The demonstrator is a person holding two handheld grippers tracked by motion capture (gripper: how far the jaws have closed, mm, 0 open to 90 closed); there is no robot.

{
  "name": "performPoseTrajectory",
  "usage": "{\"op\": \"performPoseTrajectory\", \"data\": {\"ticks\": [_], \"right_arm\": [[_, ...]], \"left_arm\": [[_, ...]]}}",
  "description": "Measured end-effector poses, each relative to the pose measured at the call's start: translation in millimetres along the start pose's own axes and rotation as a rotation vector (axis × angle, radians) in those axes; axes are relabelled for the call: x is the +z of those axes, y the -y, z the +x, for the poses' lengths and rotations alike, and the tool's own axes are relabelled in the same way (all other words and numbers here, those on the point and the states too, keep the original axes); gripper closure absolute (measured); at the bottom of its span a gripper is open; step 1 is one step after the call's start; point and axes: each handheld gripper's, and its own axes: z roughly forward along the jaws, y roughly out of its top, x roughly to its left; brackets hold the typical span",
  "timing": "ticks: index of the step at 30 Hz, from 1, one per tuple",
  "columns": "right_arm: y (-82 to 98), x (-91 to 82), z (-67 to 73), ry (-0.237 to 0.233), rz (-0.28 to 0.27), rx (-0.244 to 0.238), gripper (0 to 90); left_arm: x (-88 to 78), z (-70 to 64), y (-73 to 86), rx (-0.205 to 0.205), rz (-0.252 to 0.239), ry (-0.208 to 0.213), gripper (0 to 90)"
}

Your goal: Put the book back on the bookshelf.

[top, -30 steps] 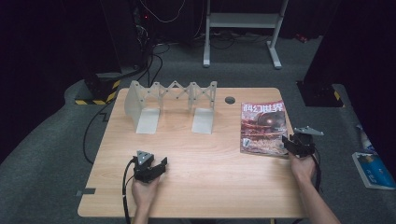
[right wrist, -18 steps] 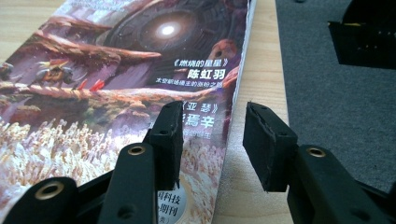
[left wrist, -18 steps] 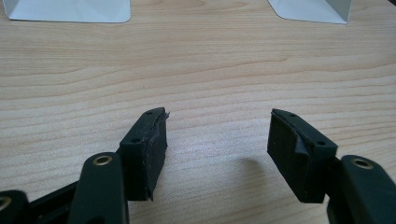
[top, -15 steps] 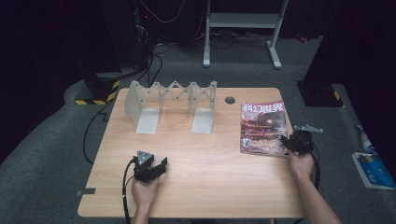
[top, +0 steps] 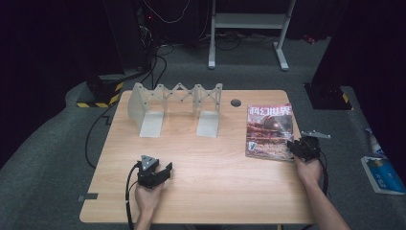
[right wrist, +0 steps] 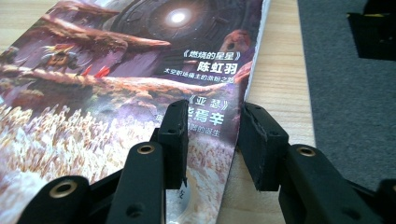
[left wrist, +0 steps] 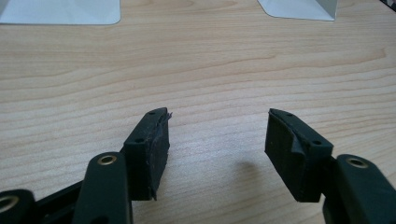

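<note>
Closing on the magazine's (right wrist: 116, 93) right edge, the right gripper (right wrist: 212, 135) has one jaw over the cover and one outside it, not yet pressing.

Little else differs from the earlier frames: the left gripper (left wrist: 217, 140) rests released near the desk's (top: 215, 191) front edge. Beside the desk's right edge, the cover's legible names include 陈虹羽.

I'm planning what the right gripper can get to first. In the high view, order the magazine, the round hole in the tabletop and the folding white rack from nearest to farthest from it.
1. Magazine, under the right gripper, at the table's right edge.
2. Round hole, beyond the magazine's far left corner.
3. Folding white rack, far left half of the table.
</note>
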Motion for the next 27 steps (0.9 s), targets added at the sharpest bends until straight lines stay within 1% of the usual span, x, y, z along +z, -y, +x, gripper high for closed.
{"op": "performPoseTrajectory", "data": {"ticks": [1,2,3,4,5,7,9,11,12,14,15,16,17,18,19,20,21,23,24,25,26,27], "right_arm": [[0.1,-0.2,0.0,-0.005,0.002,0.001,62.7],[0.8,-0.1,-1.0,-0.015,0.001,0.013,62.7],[0.8,-0.1,-1.0,-0.015,0.001,0.013,62.7],[2.2,-0.1,-0.9,-0.014,-0.009,0.011,62.8],[2.2,-0.1,-0.9,-0.014,-0.009,0.011,62.8],[3.0,-0.2,-1.2,-0.016,-0.014,0.012,62.8],[3.2,-0.3,-0.9,-0.016,-0.014,0.015,62.8],[3.2,-0.3,0.3,-0.010,-0.015,0.019,62.9],[3.3,-0.4,1.0,-0.004,-0.016,0.014,62.9],[3.7,-0.7,2.4,0.001,-0.017,0.013,62.9],[3.6,-0.8,2.8,0.001,-0.015,0.013,62.9],[3.5,-0.9,3.1,0.002,-0.012,0.013,62.9],[3.5,-0.9,3.5,0.002,-0.012,0.014,62.9],[3.5,-0.9,3.5,0.002,-0.012,0.014,62.9],[3.8,-0.9,4.2,0.004,-0.015,0.010,62.9],[3.8,-0.9,4.2,0.004,-0.015,0.010,62.9],[3.8,-1.2,4.7,0.006,-0.012,0.011,62.9],[4.3,-1.4,5.9,0.008,-0.016,0.005,62.9],[4.5,-1.5,6.7,0.009,-0.017,-0.001,62.9],[4.5,-1.5,6.7,0.009,-0.017,-0.001,62.9],[4.7,-1.8,7.4,0.010,-0.014,-0.002,63.0],[4.7,-1.8,7.4,0.010,-0.014,-0.002,63.0]], "left_arm": [[0.2,-2.0,-0.7,0.013,0.004,0.003,40.7],[0.6,-2.9,-1.4,0.022,0.007,0.006,40.8],[1.0,-4.0,-1.9,0.023,0.006,0.012,40.8],[3.2,-6.0,-3.5,0.022,0.012,0.037,40.8],[3.2,-6.0,-3.5,0.022,0.012,0.037,40.8],[6.0,-9.7,-7.3,0.044,0.030,0.055,40.7],[6.8,-13.4,-11.4,0.056,0.029,0.071,40.7],[8.1,-16.8,-16.0,0.082,0.039,0.072,40.5],[8.6,-18.3,-18.0,0.092,0.038,0.072,40.6],[8.9,-20.2,-21.4,0.089,0.031,0.085,40.6],[9.1,-20.6,-23.2,0.089,0.037,0.090,40.6],[9.4,-23.3,-28.0,0.094,0.038,0.103,40.7],[9.4,-23.3,-28.0,0.094,0.038,0.103,40.8],[9.6,-25.5,-31.1,0.098,0.030,0.112,40.8],[10.2,-29.2,-34.6,0.099,0.010,0.129,40.8],[10.2,-29.2,-34.6,0.099,0.010,0.129,40.7],[11.5,-32.6,-37.8,0.104,0.013,0.136,40.7],[13.9,-37.8,-42.6,0.131,0.018,0.146,40.9],[17.1,-41.7,-46.1,0.132,0.019,0.164,41.0],[17.1,-41.7,-46.1,0.132,0.019,0.164,41.0],[21.5,-46.3,-50.8,0.152,0.039,0.159,40.7],[21.5,-46.3,-50.8,0.152,0.039,0.159,40.7]]}}
